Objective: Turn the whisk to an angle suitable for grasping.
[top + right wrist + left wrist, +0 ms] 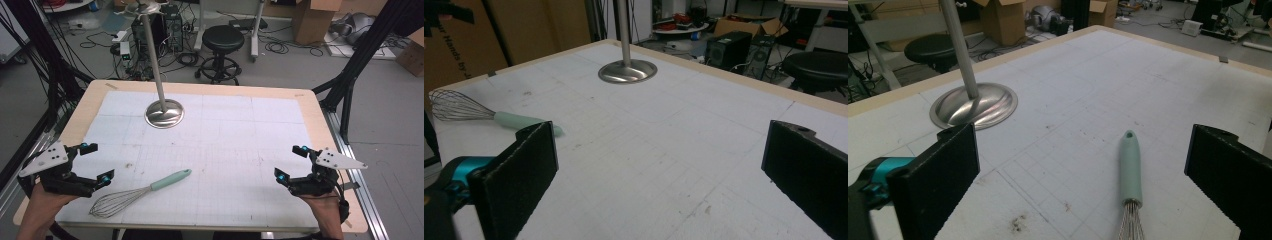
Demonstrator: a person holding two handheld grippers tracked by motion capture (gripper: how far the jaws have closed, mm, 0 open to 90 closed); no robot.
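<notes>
Light wood table [320,125] with a white gridded mat [235,150] covering most of the top — bare wood shows as a border all round. On the mat: a whisk [137,194] lying flat near the front-left, wire head toward the front edge, mint-green handle angled toward the middle. Far-left part of the mat — a round shiny metal stand base [164,113] with a thin upright pole rising from it. Whisk and base well apart. Mat has a few small dark stains.
</notes>
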